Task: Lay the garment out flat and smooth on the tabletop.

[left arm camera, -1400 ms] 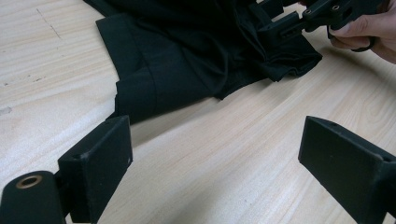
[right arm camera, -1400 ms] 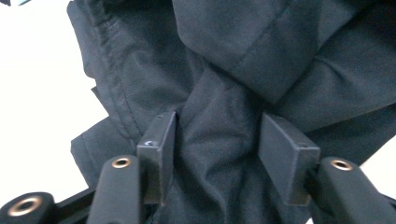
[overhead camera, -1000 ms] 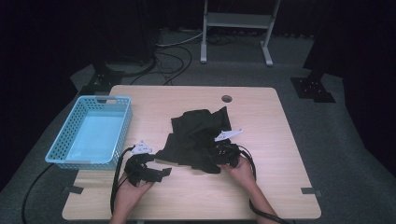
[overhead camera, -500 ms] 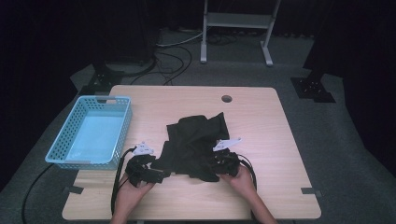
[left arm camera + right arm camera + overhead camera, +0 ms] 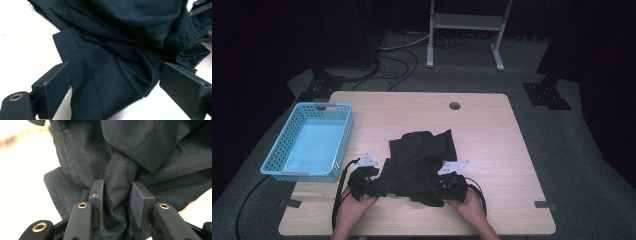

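Black cloth, a crumpled garment, is lying near the middle of the wooden surface, to the right of the blue basket, which is sitting at the surface's left edge. The person is working at the garment's near edge from both sides. The right tool is pinching a bunched fold of the fabric between its two jaws, probably to anchor or lift that corner. The left tool is spread wide, its jaws straddling a flat hemmed flap without closing on it, seemingly lining up for a second hold. With one side gripped and the other being approached, my guess is that the garment is about to be spread or folded.
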